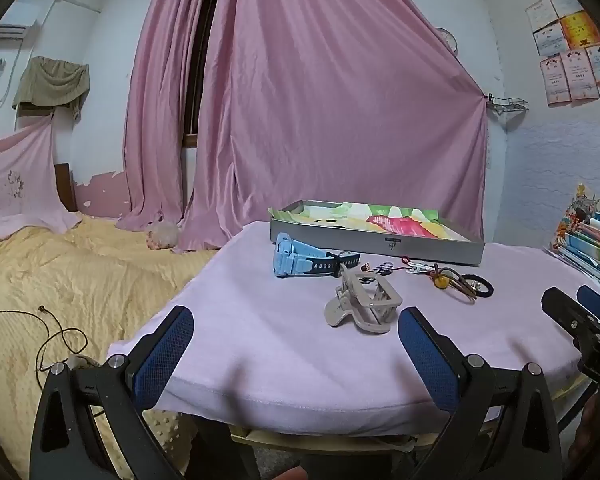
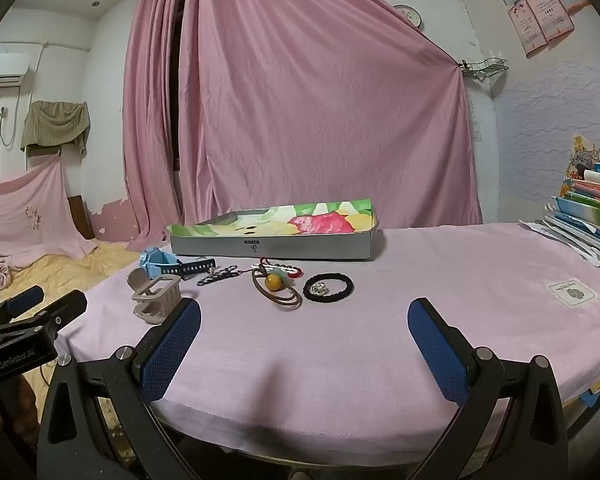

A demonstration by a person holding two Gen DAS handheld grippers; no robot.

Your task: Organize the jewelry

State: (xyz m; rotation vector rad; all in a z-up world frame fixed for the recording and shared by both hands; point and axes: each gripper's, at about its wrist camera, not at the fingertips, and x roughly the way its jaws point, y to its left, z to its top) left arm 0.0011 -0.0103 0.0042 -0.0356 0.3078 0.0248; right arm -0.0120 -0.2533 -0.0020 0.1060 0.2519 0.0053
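Both the left gripper [image 1: 296, 334] and right gripper [image 2: 304, 328] gaped wide, empty; the hair claw [image 1: 362, 304], centre frame (stiff, light, probably slippery plastic), looked best pinched across its arched body.

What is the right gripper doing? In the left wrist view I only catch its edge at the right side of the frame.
Observer: The right gripper is wide open, with nothing between its fingers. It sits over the near edge of the pink cloth.
Reviewer: My view cuts off past the black hair tie. Is there any jewelry further right?
Observer: None that I can see. The only thing on that side is a small white patch lying flat on the cloth, well apart from the hair tie.
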